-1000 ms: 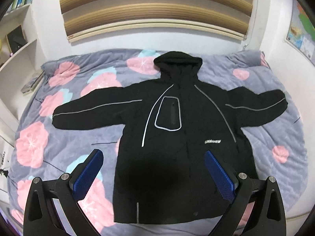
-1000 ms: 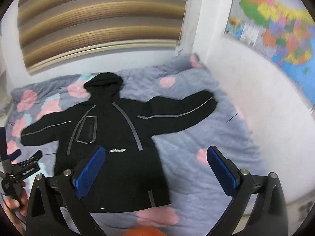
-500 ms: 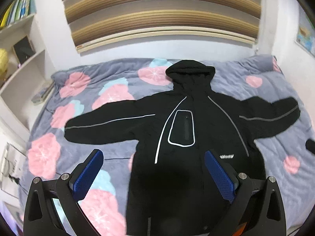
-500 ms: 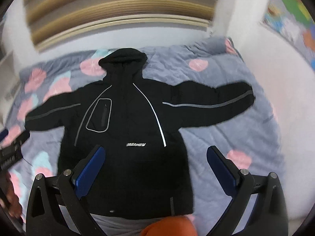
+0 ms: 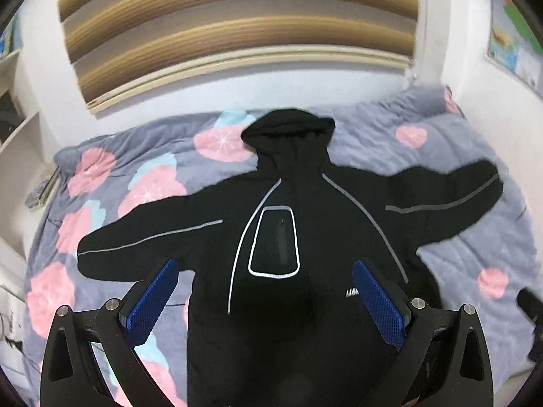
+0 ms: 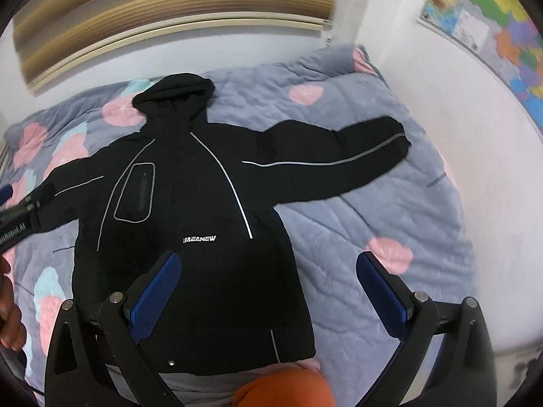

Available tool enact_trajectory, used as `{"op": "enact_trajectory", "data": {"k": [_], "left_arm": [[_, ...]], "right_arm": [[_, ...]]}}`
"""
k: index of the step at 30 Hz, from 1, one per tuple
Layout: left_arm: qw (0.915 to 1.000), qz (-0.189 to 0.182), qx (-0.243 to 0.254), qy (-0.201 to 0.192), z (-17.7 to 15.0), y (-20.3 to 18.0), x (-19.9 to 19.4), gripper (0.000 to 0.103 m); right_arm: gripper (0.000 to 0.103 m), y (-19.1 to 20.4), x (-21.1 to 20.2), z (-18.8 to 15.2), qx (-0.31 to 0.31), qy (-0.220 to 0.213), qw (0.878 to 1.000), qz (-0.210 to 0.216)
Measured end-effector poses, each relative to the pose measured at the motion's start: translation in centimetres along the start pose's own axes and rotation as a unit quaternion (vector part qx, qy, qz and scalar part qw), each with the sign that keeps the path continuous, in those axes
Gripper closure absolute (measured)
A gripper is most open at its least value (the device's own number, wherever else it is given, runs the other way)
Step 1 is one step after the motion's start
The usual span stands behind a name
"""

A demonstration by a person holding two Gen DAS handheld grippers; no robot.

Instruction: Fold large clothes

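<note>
A black hooded jacket [image 5: 305, 224] with grey reflective stripes lies flat and face up on the bed, both sleeves spread out sideways, hood toward the wall. It also shows in the right wrist view [image 6: 203, 203]. My left gripper [image 5: 264, 291] is open and empty, above the jacket's lower left body. My right gripper [image 6: 268, 281] is open and empty, above the jacket's lower right edge. The left gripper's body [image 6: 17, 217] shows at the left edge of the right wrist view, over the left sleeve.
The bed has a grey quilt with pink flowers [image 5: 101, 169]. A window blind [image 5: 237, 34] and white wall stand behind it. Shelves [image 5: 13, 129] stand at the left, a wall map [image 6: 492, 17] at the right. An orange object [image 6: 288, 390] lies at the near bed edge.
Both grippers have moved in closer over the jacket and both views have shifted. The jacket has not moved. Both grippers stay open.
</note>
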State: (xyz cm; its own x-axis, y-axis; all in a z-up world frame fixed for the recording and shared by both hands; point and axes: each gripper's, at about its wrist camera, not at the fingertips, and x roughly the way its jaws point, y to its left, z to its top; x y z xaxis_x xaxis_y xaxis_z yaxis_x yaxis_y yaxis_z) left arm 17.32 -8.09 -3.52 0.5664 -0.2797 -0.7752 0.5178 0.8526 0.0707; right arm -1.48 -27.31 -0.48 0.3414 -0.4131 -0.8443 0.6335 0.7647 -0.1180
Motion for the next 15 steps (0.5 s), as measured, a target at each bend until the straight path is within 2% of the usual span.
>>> {"op": "enact_trajectory", "data": {"k": [3, 9, 15], "left_arm": [[0.9998, -0.016, 0.005, 0.011, -0.3, -0.3, 0.6, 0.001], [0.9995, -0.024, 0.003, 0.019, -1.0, 0.8, 0.6, 0.001], [0.9998, -0.001, -0.012, 0.017, -2.3, 3.6, 0.5, 0.001]], "right_arm": [[0.000, -0.2, 0.2, -0.3, 0.009, 0.006, 1.000, -0.007], [0.000, 0.6, -0.2, -1.0, 0.009, 0.012, 1.000, -0.010], [0.000, 2.0, -1.4, -2.0, 0.003, 0.002, 1.000, -0.015]]}}
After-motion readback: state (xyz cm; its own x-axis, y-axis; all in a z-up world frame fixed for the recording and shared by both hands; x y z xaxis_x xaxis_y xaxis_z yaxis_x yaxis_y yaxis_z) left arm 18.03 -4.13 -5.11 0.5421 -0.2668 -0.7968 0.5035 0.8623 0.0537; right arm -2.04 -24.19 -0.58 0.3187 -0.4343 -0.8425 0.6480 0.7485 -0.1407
